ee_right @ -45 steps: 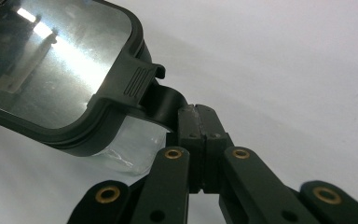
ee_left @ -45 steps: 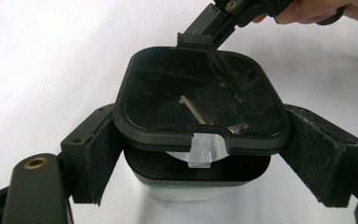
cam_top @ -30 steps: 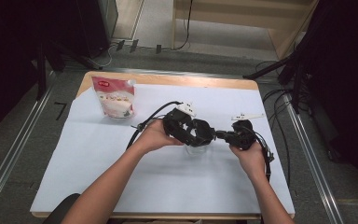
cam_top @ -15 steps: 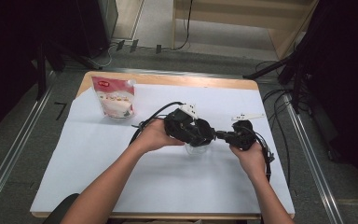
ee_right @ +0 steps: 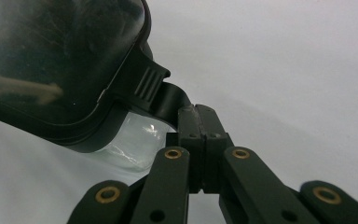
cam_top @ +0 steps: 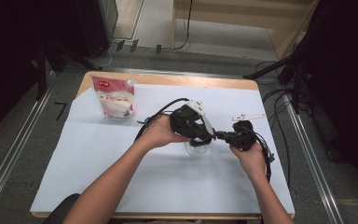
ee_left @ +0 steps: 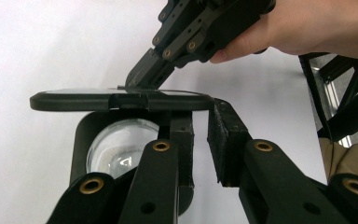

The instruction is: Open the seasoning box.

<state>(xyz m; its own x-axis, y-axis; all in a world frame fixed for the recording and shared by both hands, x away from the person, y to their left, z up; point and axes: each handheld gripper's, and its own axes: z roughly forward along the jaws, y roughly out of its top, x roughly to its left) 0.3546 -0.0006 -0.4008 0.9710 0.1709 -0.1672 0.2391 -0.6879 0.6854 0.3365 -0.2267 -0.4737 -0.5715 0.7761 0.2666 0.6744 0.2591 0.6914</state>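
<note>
A glass container [cam_top: 196,148] sits mid-table, right of the red pouch [cam_top: 114,97]. The right gripper [ee_right: 198,122] has its jaws clenched on the latch tab of the black lid [ee_left: 121,99]; the left gripper [ee_left: 200,135] is released beside it. Opening appears underway; next, lift the tab.

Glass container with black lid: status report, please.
Right gripper shut on lid tab. Left gripper open beside the lid. Glass container on white table cover. Nothing in the way.
</note>
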